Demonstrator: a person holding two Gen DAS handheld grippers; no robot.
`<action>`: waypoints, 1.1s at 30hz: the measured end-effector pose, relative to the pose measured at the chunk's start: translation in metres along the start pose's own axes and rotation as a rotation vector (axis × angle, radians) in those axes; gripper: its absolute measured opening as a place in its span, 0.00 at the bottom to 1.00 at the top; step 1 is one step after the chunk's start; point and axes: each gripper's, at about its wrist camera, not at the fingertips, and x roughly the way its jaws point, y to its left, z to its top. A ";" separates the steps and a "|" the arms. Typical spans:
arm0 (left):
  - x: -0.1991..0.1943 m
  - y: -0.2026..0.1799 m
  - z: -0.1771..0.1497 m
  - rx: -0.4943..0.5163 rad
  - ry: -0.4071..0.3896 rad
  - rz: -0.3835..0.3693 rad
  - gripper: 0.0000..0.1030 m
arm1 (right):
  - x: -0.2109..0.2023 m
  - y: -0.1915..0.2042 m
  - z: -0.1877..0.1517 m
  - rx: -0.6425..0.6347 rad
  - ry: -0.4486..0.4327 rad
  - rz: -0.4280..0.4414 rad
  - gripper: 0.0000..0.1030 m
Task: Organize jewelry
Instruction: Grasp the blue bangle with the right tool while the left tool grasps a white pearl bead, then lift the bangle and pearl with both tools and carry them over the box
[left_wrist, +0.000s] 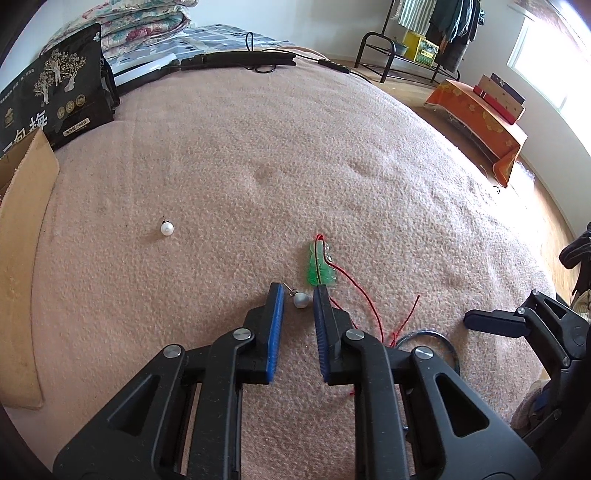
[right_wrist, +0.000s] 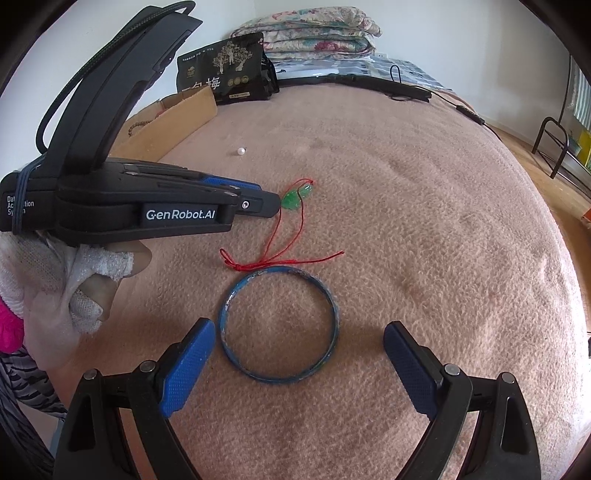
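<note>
The left gripper (left_wrist: 298, 293) has its fingers (left_wrist: 275, 325) narrowly spread on either side of a grey pearl earring (left_wrist: 301, 300), which lies on the pink blanket (left_wrist: 332, 166) between the tips; the right finger is just beside the pearl, the left finger stands slightly apart from it, and neither pad visibly presses on it. Immediately beyond the right fingertip lies a green jade pendant (left_wrist: 318, 267) on a red cord (left_wrist: 373, 317), the cord trailing toward the near right. A second, white pearl earring (left_wrist: 167, 229) lies well apart to the far left. A cardboard box (left_wrist: 22, 258) occupies the left edge, with a black printed bag (left_wrist: 55, 85) beyond it. The right gripper (right_wrist: 299, 349) has its fingers (right_wrist: 188, 365) spread wide, holding nothing, with a blue bangle (right_wrist: 236, 360) lying flat on the blanket between them, closer to the left finger; contact with the bangle cannot be determined. The knotted end of the red cord lies just beyond the bangle. In the right wrist view, a gloved hand (right_wrist: 55, 280) holds the left gripper from below. Folded quilts (right_wrist: 310, 33) are stacked at the far end.
</note>
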 end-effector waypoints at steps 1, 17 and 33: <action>0.000 0.000 0.000 0.001 0.000 -0.001 0.14 | 0.001 0.001 0.001 -0.003 -0.001 -0.002 0.91; -0.003 0.003 -0.003 0.000 -0.004 0.012 0.06 | 0.010 0.009 0.003 -0.048 0.009 -0.036 0.71; -0.048 0.029 0.000 -0.081 -0.076 0.010 0.06 | -0.013 -0.002 0.001 0.030 0.014 -0.005 0.71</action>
